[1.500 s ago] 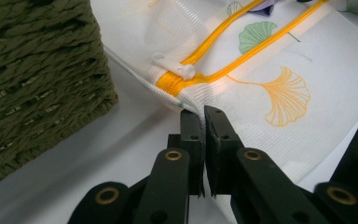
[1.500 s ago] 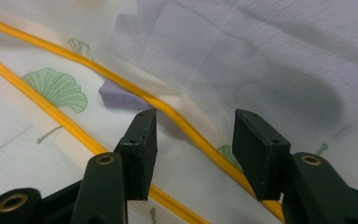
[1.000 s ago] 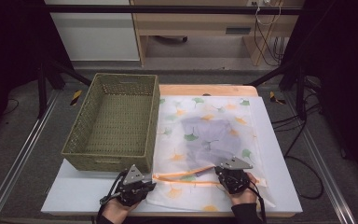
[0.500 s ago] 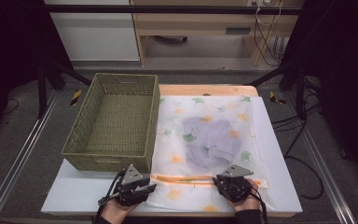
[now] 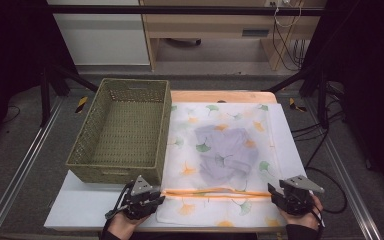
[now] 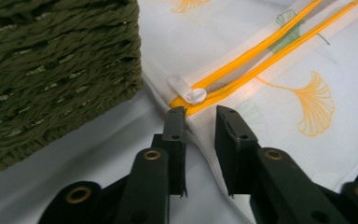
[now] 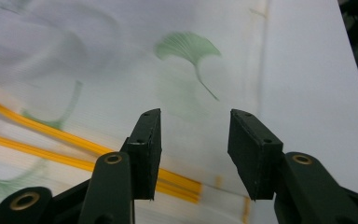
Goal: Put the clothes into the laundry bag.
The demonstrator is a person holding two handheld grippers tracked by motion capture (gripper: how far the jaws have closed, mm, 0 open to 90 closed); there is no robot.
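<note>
The basket (image 5: 122, 132) stands on the left half of the surface (image 5: 80, 210); the mesh bag (image 5: 225, 160) lies flat just right of it, touching its side; a folded garment (image 5: 225, 152) lies inside the bag at its middle; the zipper (image 5: 215, 192) runs across the bag's near end; the left gripper (image 5: 139, 197) sits at the zipper's left end, the right gripper (image 5: 292, 195) by its right end.

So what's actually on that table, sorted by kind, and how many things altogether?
Woven olive-green rectangular basket: 1
White mesh laundry bag with ginkgo-leaf print and orange zipper: 1
Pale lilac crumpled garment seen through the bag: 1
Black hand-held two-jaw grippers: 2, left gripper and right gripper
Total: 5
</note>
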